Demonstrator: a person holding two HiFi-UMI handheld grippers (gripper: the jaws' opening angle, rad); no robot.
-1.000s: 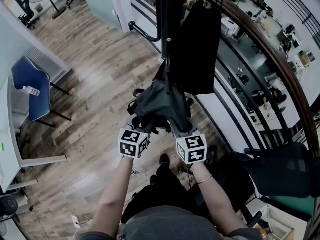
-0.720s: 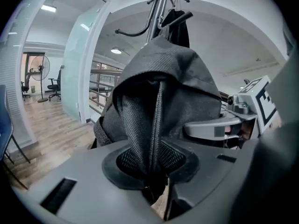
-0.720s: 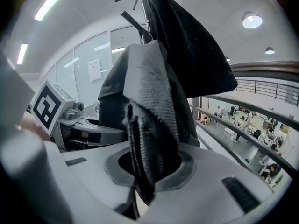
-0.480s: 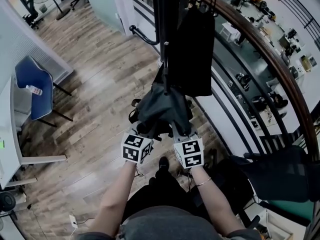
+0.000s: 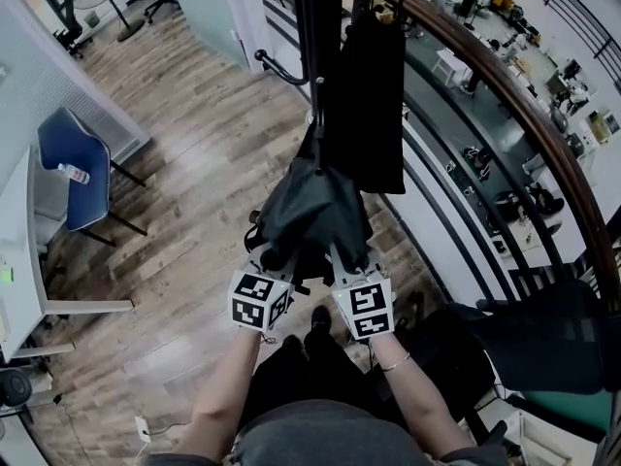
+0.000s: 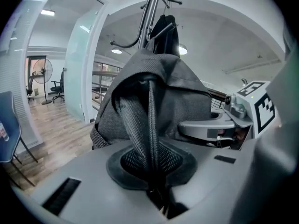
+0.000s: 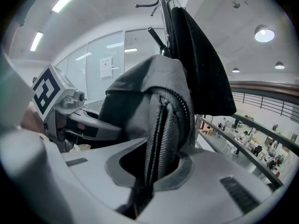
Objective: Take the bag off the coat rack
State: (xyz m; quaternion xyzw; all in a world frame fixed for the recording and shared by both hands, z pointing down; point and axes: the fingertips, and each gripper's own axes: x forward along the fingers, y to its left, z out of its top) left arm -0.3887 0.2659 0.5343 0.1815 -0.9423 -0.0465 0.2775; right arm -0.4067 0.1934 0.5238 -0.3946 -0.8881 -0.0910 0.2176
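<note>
1. The grey bag [image 5: 312, 207] hangs against the pole of the coat rack [image 5: 312, 27], beside and below a black coat [image 5: 374, 95] on the same rack.
2. The left tongs [image 5: 275, 258] have just been closing and now pinch the bag's mesh strap [image 6: 140, 120].
3. The right tongs [image 5: 342, 260] have just been closing too, and are clamped on its zipped edge [image 7: 163, 125].
4. The wooden floor [image 5: 184, 192] lies beneath.
</note>
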